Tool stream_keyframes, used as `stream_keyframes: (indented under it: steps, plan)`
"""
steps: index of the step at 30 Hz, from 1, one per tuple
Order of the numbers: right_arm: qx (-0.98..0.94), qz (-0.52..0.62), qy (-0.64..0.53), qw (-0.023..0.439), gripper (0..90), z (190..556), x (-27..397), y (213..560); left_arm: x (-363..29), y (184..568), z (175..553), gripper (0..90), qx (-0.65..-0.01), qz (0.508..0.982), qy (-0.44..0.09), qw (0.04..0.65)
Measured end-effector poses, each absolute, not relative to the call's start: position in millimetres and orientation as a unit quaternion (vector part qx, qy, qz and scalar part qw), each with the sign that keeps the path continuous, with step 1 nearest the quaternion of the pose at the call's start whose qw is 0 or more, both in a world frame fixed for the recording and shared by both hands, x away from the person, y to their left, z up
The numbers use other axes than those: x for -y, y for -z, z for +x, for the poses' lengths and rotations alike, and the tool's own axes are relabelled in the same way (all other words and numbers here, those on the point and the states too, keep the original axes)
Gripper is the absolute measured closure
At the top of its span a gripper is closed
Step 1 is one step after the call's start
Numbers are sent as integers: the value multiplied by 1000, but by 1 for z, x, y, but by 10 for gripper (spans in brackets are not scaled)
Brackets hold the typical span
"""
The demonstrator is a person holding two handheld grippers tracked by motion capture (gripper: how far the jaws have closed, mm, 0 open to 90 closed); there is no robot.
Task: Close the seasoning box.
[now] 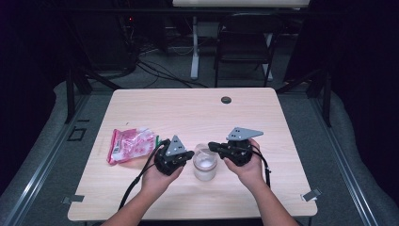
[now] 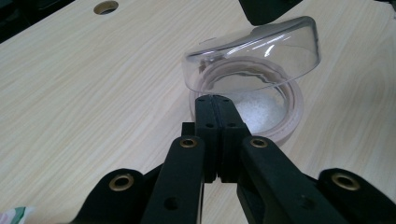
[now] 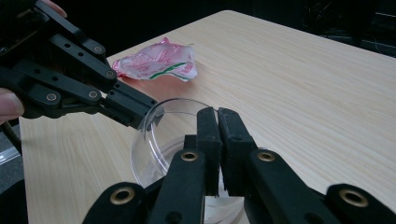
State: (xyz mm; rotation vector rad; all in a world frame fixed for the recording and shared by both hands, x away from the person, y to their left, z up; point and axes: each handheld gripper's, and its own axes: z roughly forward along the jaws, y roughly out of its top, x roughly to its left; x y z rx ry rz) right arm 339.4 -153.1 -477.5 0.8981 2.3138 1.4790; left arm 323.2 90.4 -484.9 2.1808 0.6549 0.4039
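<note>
I have the left gripper (image 2: 215, 100) clamped on the jar (image 1: 205, 165) rim and the right gripper (image 3: 218, 112) pinching the tilted clear lid (image 2: 254, 58). If either thin-edge grip slips, the lid drops or the jar tips, spilling the white granules (image 2: 258, 111)

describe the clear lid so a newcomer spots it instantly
On the light wooden table, look near the front edge between the person's two grippers, where a clear jar of white granules stands. The clear lid is the see-through dome tilted over the jar's mouth, unlike the pink packet lying flat to the left.
</note>
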Motion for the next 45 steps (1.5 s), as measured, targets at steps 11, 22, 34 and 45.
stream_keyframes:
  steps: [11, 22, 34, 45]
  plan:
    - [-800, 301, -503, 127, 870, 334, 148, 482, -91, 496, 320, 895, -261, 864, -148, 403]
    - [-809, 297, -492, 123, 867, 334, 144, 486, -94, 506, 317, 893, -263, 866, -142, 401]
    - [-816, 295, -483, 120, 865, 335, 140, 493, -99, 516, 317, 879, -264, 866, -138, 403]
    - [-815, 296, -483, 125, 811, 334, 142, 490, -112, 511, 317, 745, -282, 860, -145, 400]
